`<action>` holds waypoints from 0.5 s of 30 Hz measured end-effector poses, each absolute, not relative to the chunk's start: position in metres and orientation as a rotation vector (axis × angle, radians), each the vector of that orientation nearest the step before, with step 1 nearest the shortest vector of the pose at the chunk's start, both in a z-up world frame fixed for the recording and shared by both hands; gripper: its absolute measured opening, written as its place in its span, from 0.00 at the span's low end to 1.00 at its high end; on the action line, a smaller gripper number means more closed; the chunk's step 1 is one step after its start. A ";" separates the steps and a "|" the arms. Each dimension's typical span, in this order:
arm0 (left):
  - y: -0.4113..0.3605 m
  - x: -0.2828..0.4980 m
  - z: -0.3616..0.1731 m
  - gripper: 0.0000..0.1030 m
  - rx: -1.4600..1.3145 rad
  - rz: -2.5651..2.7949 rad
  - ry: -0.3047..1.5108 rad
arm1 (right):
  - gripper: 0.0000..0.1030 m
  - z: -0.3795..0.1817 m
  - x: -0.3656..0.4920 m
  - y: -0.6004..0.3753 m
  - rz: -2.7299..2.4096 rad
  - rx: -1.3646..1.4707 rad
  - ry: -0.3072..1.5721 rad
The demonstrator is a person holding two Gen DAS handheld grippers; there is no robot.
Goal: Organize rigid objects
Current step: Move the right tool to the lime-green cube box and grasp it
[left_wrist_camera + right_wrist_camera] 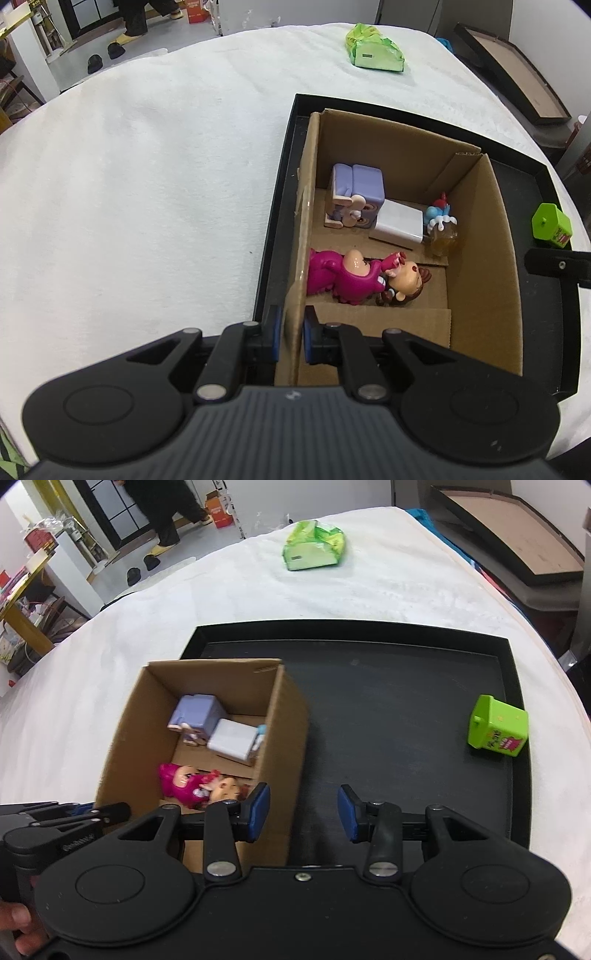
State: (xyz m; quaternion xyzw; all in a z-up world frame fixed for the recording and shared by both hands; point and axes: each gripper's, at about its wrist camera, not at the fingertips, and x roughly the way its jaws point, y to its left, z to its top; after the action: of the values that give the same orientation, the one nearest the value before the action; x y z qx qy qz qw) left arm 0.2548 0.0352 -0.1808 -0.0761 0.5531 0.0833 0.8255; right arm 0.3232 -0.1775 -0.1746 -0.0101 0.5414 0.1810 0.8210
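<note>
An open cardboard box [480, 258] stands at the left of a black tray [406, 720]. My left gripper [291, 332] is shut on the box's near left wall, one blue pad on each side. Inside lie a purple cube toy [356, 192], a white block [400, 223], a pink figure [332, 275], a brown-haired doll head [406, 284] and a small amber bottle [443, 236]. A green box-shaped toy [496, 731] lies on the tray's right side. My right gripper [303, 810] hangs open over the bare tray just right of the box, holding nothing.
A white cloth covers the round table [147, 184]. A green packet [314, 546] lies at its far side. Another black tray with a brown base [517, 535] sits off the table at the right. A person [166, 509] stands in the background on the left.
</note>
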 end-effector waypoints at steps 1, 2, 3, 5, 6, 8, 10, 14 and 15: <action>0.034 0.255 -0.181 0.11 -0.155 0.181 1.176 | 0.40 -0.176 0.325 -0.182 0.385 -0.019 1.153; 0.033 0.256 -0.180 0.11 -0.146 0.185 1.175 | 0.40 -0.177 0.327 -0.186 0.385 -0.017 1.155; 0.031 0.256 -0.179 0.11 -0.136 0.189 1.170 | 0.40 -0.178 0.328 -0.191 0.387 -0.015 1.158; 0.027 0.256 -0.178 0.11 -0.116 0.195 1.167 | 0.40 -0.179 0.331 -0.200 0.395 -0.016 1.158; 0.026 0.257 -0.179 0.11 -0.107 0.198 1.169 | 0.40 -0.180 0.333 -0.205 0.397 -0.017 1.157; 0.024 0.257 -0.179 0.12 -0.095 0.209 1.169 | 0.40 -0.182 0.337 -0.215 0.397 -0.018 1.158; 0.023 0.258 -0.179 0.12 -0.089 0.219 1.171 | 0.40 -0.184 0.341 -0.225 0.395 -0.019 1.159; 0.022 0.259 -0.178 0.12 -0.092 0.236 1.173 | 0.44 -0.187 0.349 -0.248 0.393 -0.015 1.150; 0.022 0.259 -0.177 0.13 -0.096 0.241 1.171 | 0.46 -0.187 0.351 -0.254 0.394 -0.014 1.147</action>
State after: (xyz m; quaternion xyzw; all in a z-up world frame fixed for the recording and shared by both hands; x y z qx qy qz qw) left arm 0.2595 0.0218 -0.1775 -0.0450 0.5512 0.1133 0.8254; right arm 0.3510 -0.2537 -0.1874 -0.0066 0.5392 0.1851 0.8216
